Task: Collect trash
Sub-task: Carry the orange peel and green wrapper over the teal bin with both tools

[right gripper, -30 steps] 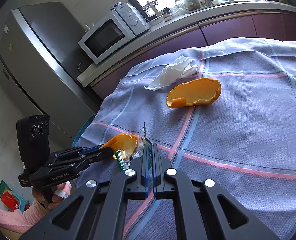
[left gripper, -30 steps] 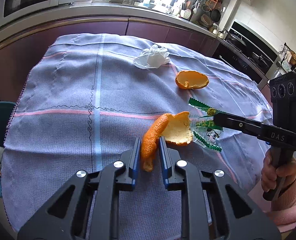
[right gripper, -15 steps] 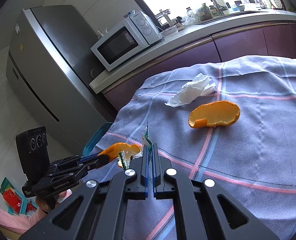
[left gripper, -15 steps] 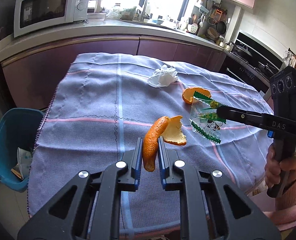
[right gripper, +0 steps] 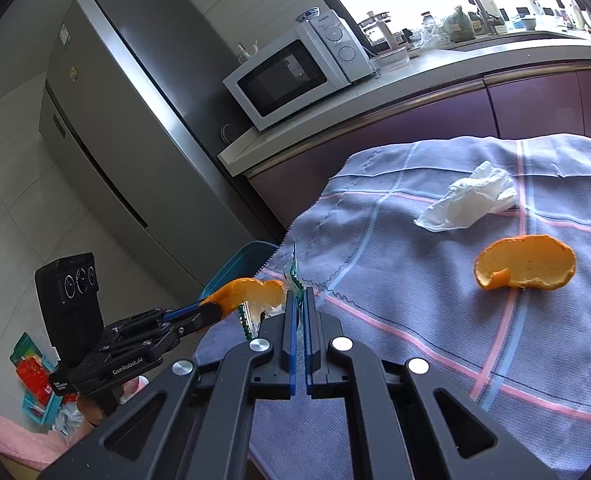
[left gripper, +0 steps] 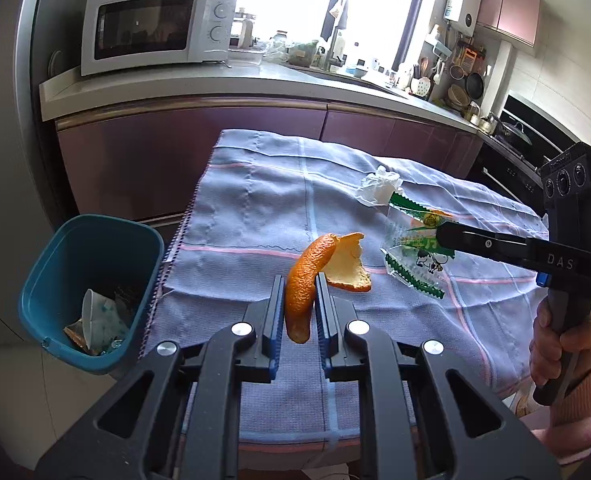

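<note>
Orange peel (left gripper: pixel 300 288) clamped in your left fingers (left gripper: pixel 299 300), wrapper (left gripper: pixel 411 250) pinched in right fingers (right gripper: pixel 300 300), both held above desk (left gripper: pixel 255 208). Carry step; next swing both over bin (left gripper: pixel 91 292), release.

Black tool (left gripper: pixel 300 308), blue pads, pink sleeve (left gripper: pixel 575 408).

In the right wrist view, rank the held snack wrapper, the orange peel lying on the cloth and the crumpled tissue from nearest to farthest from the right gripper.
1. Snack wrapper: pinched in the right gripper.
2. Orange peel: on the cloth, right of the fingers.
3. Crumpled tissue: beyond the peel, toward the counter.
</note>
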Demonstrator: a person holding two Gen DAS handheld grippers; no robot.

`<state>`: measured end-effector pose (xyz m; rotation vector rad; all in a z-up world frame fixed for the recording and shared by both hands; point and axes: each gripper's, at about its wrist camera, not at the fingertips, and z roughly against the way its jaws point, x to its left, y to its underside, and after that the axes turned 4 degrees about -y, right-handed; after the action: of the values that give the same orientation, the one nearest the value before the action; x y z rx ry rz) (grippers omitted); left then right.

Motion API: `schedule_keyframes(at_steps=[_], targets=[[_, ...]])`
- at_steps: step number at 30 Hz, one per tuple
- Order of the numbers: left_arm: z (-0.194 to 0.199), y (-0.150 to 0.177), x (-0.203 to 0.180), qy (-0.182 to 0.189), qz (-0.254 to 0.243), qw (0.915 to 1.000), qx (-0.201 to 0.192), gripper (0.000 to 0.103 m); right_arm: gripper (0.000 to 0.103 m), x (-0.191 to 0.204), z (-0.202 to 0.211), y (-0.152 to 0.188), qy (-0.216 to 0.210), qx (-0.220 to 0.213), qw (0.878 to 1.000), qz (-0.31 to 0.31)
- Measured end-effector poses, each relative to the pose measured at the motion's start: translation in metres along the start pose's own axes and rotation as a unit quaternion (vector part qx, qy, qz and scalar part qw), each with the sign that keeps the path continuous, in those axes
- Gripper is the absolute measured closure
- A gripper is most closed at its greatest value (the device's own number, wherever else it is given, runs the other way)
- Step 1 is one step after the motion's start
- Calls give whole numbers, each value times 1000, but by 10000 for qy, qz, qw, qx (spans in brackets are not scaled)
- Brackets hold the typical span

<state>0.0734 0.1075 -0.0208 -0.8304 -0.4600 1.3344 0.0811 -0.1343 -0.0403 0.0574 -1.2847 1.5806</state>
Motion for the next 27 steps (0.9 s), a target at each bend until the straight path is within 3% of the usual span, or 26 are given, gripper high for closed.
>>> schedule_keyframes(at_steps=[27], targets=[[44,2,78,-771,587,9947,-342,88,101,45,-81,-19,-651,490,9965,167]])
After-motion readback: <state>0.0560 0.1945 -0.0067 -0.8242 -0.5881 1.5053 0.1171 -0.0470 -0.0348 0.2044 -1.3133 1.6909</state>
